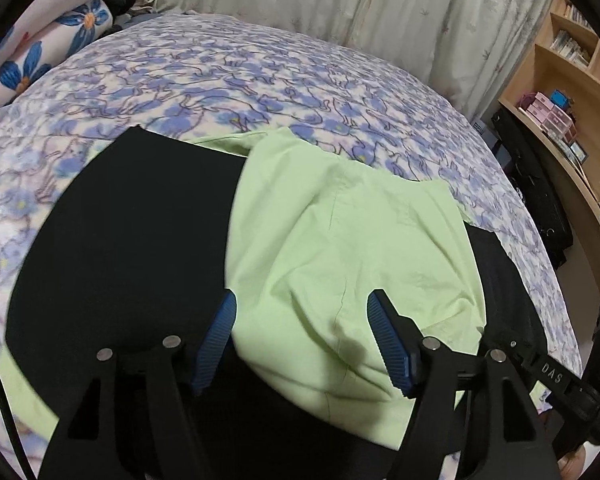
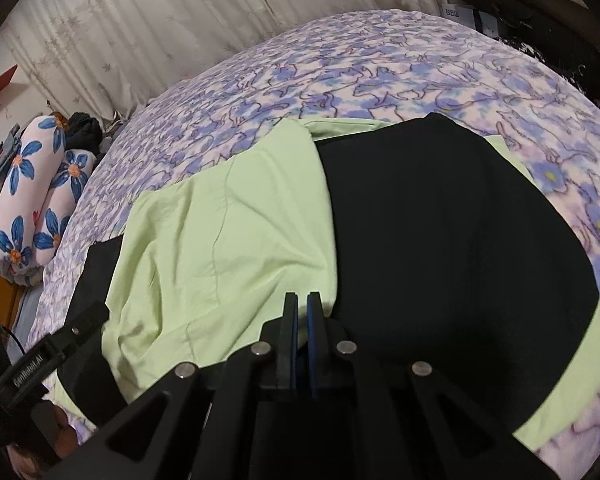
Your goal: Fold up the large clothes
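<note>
A large light-green and black garment lies spread on the flowered bedspread [image 1: 260, 72]. Its green part [image 1: 360, 248] is folded over the black part [image 1: 132, 232]. My left gripper [image 1: 302, 304] hovers open just above the green fold; the blue pads [image 1: 218, 340] stand wide apart and touch nothing. In the right wrist view the green part [image 2: 228, 232] lies left of the black panel [image 2: 440, 232]. My right gripper [image 2: 302, 300] is shut at the near edge where green meets black, and no cloth shows between its pads. The left gripper's body [image 2: 60, 352] shows at the lower left there.
Two rolled pillows with blue flowers [image 2: 32, 208] lie at the head of the bed beside dark clothes [image 2: 84, 128]. A pale curtain [image 1: 340, 8] hangs behind the bed. A wooden shelf [image 1: 560, 92] with boxes and a black bag [image 1: 540, 200] stand beside the bed.
</note>
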Available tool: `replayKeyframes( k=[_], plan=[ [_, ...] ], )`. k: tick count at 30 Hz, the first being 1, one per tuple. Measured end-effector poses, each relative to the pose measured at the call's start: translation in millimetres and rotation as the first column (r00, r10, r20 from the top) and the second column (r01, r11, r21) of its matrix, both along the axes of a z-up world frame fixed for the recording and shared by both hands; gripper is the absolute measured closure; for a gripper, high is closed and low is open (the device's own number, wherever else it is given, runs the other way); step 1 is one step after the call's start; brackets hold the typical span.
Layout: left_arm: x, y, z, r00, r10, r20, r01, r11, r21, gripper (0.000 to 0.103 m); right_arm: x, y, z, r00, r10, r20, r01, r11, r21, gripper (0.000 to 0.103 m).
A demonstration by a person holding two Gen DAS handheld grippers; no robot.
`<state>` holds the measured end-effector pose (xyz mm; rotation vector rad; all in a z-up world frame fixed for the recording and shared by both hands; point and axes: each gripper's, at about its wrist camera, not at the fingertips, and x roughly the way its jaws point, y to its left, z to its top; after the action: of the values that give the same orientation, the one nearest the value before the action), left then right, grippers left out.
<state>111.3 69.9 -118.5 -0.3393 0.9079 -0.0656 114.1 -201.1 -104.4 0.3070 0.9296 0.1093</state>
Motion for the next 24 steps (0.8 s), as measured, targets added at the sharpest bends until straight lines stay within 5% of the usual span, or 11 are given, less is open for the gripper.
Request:
replayKeyframes(
  k=[18, 22, 24],
  plan=[
    [-74.6, 5.2, 29.6, 0.999, 0.017, -0.027, -0.016, 0.999, 0.038, 0.036, -55.7, 21.5, 29.7, 0.997, 0.07, 0.042, -0.069, 0.997, -0.019, 0.099],
    [-87.8, 5.5, 35.9, 1.0, 0.014, -0.021, -0.014, 0.999, 0.038, 0.036, -68.6, 28.2, 37.9, 0.995, 0.08, 0.068, -0.078, 0.997, -0.023, 0.076],
    [-95.3, 6.4, 39.0, 1.0, 0.008, -0.015, -0.007, 0.999, 0.036, 0.035, -75.2, 32.4, 43.6, 0.992, 0.087, 0.089, -0.084, 0.996, -0.033, 0.073]
  ],
)
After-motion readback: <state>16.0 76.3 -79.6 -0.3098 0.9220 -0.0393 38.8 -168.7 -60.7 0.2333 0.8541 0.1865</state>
